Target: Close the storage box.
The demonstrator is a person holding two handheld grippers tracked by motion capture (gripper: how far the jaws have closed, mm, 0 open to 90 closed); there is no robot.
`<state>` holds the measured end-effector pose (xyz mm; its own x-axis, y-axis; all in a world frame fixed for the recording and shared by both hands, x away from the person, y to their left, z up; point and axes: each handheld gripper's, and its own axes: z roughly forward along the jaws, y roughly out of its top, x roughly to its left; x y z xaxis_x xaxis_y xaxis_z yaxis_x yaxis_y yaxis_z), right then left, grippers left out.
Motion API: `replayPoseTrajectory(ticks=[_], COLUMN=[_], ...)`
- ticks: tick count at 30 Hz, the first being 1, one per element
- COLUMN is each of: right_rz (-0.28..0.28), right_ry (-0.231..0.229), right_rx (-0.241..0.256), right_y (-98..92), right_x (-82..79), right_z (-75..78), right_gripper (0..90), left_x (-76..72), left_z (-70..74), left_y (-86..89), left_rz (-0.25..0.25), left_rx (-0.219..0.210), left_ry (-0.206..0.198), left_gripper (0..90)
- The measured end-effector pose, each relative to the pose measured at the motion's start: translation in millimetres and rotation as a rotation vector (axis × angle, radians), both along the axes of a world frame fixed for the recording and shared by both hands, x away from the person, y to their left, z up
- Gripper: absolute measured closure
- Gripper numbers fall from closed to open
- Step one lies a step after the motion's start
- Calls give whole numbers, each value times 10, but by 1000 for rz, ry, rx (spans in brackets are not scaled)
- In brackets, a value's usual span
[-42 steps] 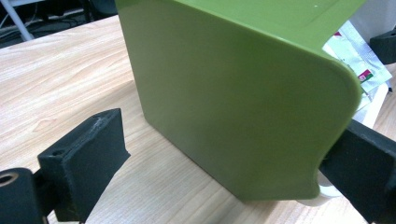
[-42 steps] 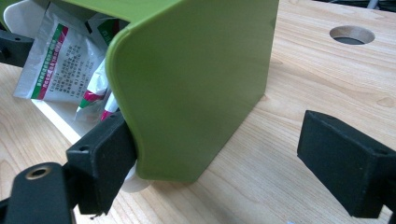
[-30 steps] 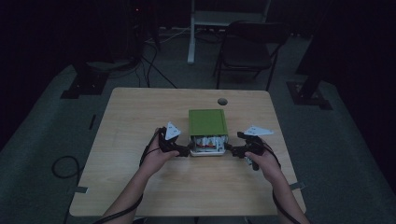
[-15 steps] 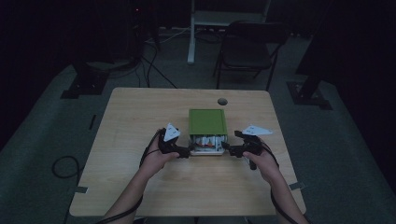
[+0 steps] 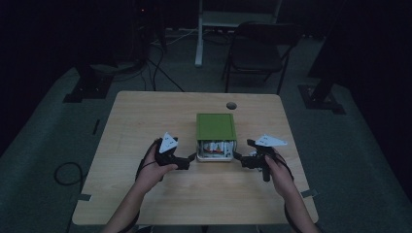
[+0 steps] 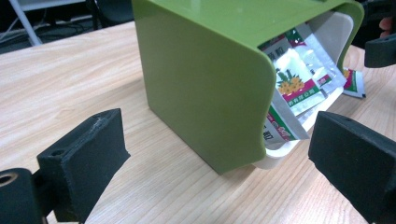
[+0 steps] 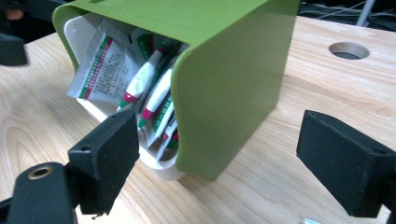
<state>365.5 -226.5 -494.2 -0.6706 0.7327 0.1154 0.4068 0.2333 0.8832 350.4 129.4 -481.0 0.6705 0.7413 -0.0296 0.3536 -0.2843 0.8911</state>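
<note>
A green box [image 5: 216, 127] lies on its side in the middle of the wooden table [image 5: 145, 116], its open front facing the person. Inside it sits a white tray [image 6: 289, 150] stuffed with several printed sachets [image 7: 140, 77]. My left gripper [image 5: 191, 158] is open at the box's front left corner, which stands between its jaws without touching them [image 6: 219, 163]. At the front right corner my right gripper [image 5: 238, 157] is also open, its jaws standing either side of that corner [image 7: 224, 158]. One loose sachet [image 6: 353, 82] lies on the table beyond the box's mouth.
A round cable hole [image 5: 231, 105] is in the table behind the box. A dark chair [image 5: 257, 48] and stand legs [image 5: 199, 43] are on the floor past the far edge. Bare wood surrounds the box on all sides.
Both grippers have edged slightly inward toward the box's front corners. The box has not moved.
</note>
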Motion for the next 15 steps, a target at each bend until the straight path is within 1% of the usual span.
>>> replayPoseTrajectory(ticks=[1,2,4,6,7,11,13,15], right_rz=[0,-10,-20,-21,-24,-36,-44,-61], right_ry=[0,-2,-3,-4,-5,-7,-3,2], right_rx=[0,-11,-17,-18,-25,-29,-34,-40], right_y=[0,-17,-33,-40,-60,-100,-127,-149], right_x=[0,-9,-19,-25,-43,-56,-57,-56], right_z=[0,0,-6,-9,-16,-25,-36,-49], right_gripper=[128,128,128,128,127,128,128,128], left_x=[0,-7,-14,-16,-15,-10,-2,9], left_z=[0,7,2,-11,-25,-32,-34,-33], left_y=[0,8,12,18,26,37,50,81], left_rz=[0,6,7,7,15,21,27,35], left_rx=[0,-2,-3,2,10,9,14,7], left_ry=[0,-6,-5,-2,3,3,4,10], left_gripper=[43,43,43,43,43,43,43,43])
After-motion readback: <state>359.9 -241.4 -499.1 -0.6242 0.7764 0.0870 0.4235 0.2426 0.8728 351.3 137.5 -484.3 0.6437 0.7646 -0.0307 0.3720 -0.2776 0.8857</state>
